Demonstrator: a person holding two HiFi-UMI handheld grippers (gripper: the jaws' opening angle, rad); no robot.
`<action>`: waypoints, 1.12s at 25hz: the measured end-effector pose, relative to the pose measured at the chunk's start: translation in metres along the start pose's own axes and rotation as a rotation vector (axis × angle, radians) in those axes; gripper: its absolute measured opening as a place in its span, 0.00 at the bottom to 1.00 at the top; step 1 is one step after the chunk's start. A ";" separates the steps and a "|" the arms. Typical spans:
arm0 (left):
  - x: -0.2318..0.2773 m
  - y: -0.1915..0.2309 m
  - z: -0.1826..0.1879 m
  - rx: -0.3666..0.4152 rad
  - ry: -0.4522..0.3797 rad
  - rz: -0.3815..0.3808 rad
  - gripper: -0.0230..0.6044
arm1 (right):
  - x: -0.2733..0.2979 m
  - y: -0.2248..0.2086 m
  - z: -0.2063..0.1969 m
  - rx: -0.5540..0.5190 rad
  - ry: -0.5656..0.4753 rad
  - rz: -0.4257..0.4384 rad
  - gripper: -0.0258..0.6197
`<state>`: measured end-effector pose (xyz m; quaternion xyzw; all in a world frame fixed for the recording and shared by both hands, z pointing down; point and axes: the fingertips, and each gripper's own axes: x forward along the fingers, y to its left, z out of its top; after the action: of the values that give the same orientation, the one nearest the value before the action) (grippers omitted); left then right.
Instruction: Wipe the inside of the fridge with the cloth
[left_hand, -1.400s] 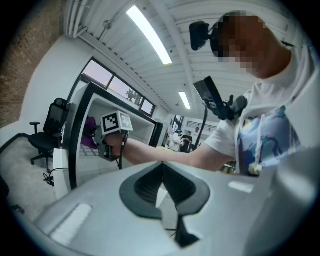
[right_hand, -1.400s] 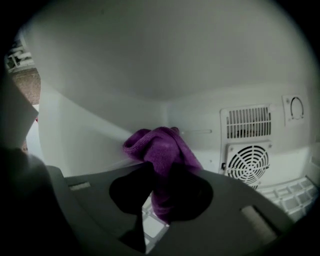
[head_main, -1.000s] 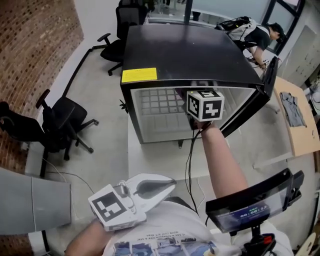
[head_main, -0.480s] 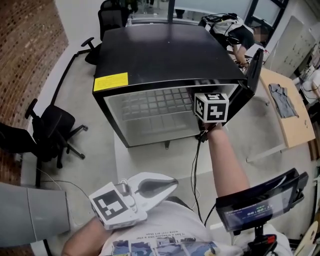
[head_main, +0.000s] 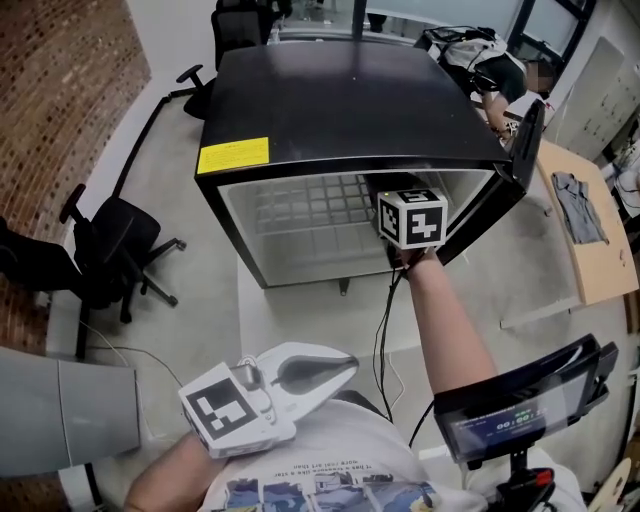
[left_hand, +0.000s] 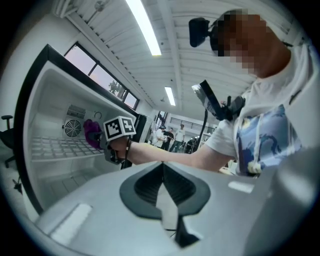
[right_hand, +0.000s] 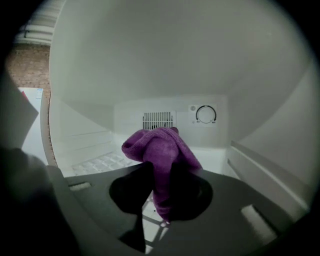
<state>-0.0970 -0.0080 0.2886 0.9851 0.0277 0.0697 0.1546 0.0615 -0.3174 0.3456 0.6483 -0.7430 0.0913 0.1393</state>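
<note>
- Gripping the crumpled purple cloth (right_hand: 160, 150) between its jaws, your right gripper (right_hand: 161, 192) sits inside the black, white-lined fridge (head_main: 350, 100), above the wire shelf (head_main: 300, 205) and short of the back wall.
- Press the cloth flat and sweep wall to wall, sparing the round dial (right_hand: 205, 114).
- Your left gripper (head_main: 335, 368) hangs closed and empty.
- The yellow label (head_main: 233, 156) at the fridge top's front-left corner has print too small to read.

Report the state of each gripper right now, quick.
Left gripper: closed, nothing between its jaws.
Right gripper: closed on the purple cloth, inside the fridge.
</note>
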 end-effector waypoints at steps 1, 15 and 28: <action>-0.002 0.001 0.000 -0.001 -0.001 0.007 0.04 | 0.002 0.006 0.000 0.000 0.002 0.012 0.16; -0.037 0.004 -0.008 -0.022 -0.023 0.115 0.04 | 0.033 0.100 0.013 -0.020 -0.001 0.175 0.16; -0.067 -0.001 -0.015 -0.024 -0.034 0.185 0.04 | 0.045 0.186 0.024 0.029 -0.014 0.331 0.16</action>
<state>-0.1651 -0.0079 0.2937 0.9826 -0.0667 0.0673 0.1596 -0.1304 -0.3411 0.3458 0.5194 -0.8393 0.1191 0.1079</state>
